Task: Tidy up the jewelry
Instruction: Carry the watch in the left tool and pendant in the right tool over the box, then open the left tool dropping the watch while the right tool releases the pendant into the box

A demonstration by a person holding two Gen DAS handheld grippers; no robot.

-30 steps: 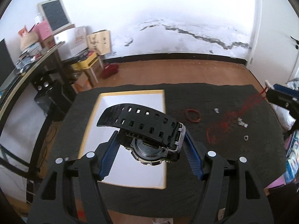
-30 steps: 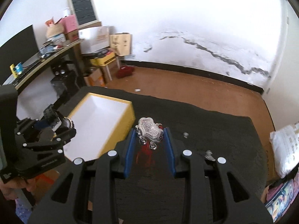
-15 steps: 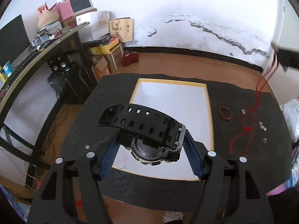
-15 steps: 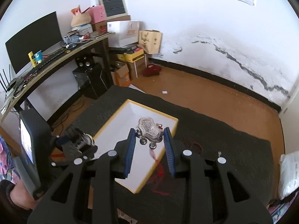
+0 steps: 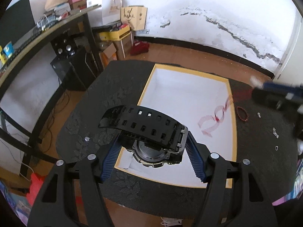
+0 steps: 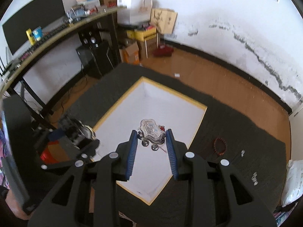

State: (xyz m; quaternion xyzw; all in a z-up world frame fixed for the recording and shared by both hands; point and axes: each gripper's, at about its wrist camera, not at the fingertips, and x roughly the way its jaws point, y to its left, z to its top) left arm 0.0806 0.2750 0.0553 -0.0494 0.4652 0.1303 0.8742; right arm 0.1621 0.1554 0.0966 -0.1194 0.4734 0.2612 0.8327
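My left gripper (image 5: 151,147) is shut on a black wristwatch (image 5: 151,130) and holds it above the near left edge of a white box with a yellow rim (image 5: 233,124). My right gripper (image 6: 151,138) is shut on a silver lock pendant (image 6: 151,131) with a red cord, held above the middle of the box (image 6: 198,124). The red cord (image 5: 214,119) dangles blurred over the box in the left wrist view, under the right gripper (image 5: 280,94). The left gripper (image 6: 75,138) shows at the box's left in the right wrist view.
The box sits on a dark cloth-covered table (image 5: 261,132). A red bead bracelet (image 5: 242,113) (image 6: 220,145) and several small silver pieces (image 5: 275,132) lie on the cloth right of the box. A desk with a monitor and stacked cardboard boxes (image 6: 132,51) stand beyond the table.
Both grippers have moved over the box. The right gripper carried the pendant from the cloth to above the box's middle, its cord now trailing over the white floor. The left still holds the watch.
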